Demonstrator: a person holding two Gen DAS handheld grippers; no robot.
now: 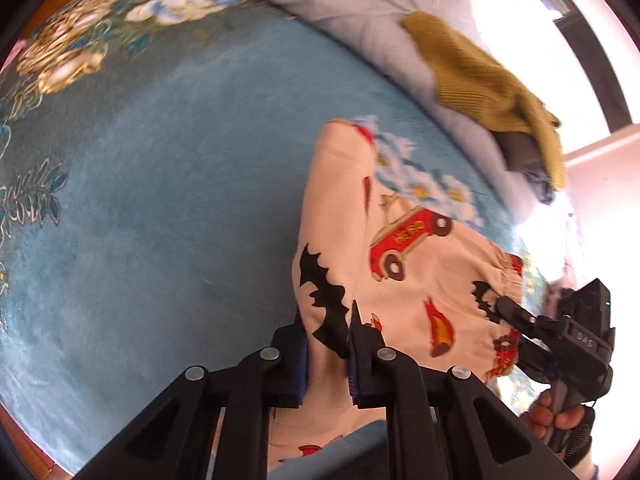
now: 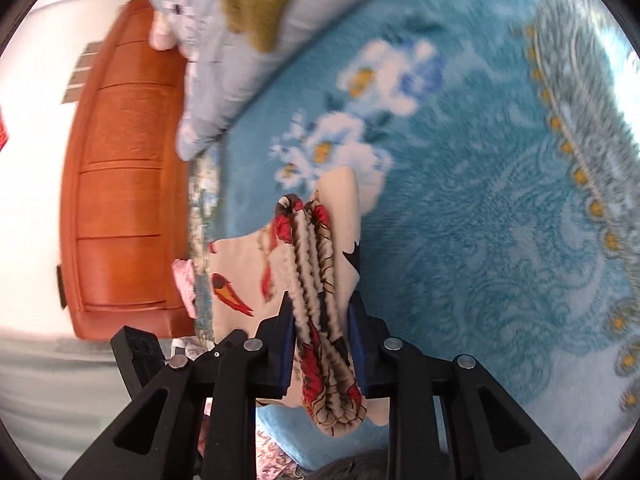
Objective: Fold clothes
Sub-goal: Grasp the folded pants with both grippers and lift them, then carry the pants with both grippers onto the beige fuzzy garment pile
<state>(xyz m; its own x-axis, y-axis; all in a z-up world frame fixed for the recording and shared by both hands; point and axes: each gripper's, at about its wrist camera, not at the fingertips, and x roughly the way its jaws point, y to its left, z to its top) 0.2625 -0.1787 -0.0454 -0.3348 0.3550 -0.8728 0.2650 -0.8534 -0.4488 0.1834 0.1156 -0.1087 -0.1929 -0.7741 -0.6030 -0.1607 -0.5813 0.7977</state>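
Observation:
Cream children's pants [image 1: 404, 264] printed with red cars, bats and flames lie partly lifted over a blue floral blanket [image 1: 168, 184]. My left gripper [image 1: 326, 344] is shut on a fold of the cream pants near a black bat print. The right gripper [image 1: 510, 322] shows at the right edge of the left wrist view, held by a hand, gripping the gathered waistband. In the right wrist view, my right gripper [image 2: 322, 320] is shut on the bunched elastic waistband [image 2: 320, 292] of the pants [image 2: 240, 268], which hang down toward the blanket [image 2: 480, 200].
A pale blue quilt [image 1: 360, 12] is heaped at the far side with a mustard knit garment [image 1: 480, 76] and a grey garment [image 1: 524, 156] on it. An orange-brown wooden bed frame [image 2: 124, 184] runs along the blanket's edge, with a pink item [image 2: 184, 280] beside it.

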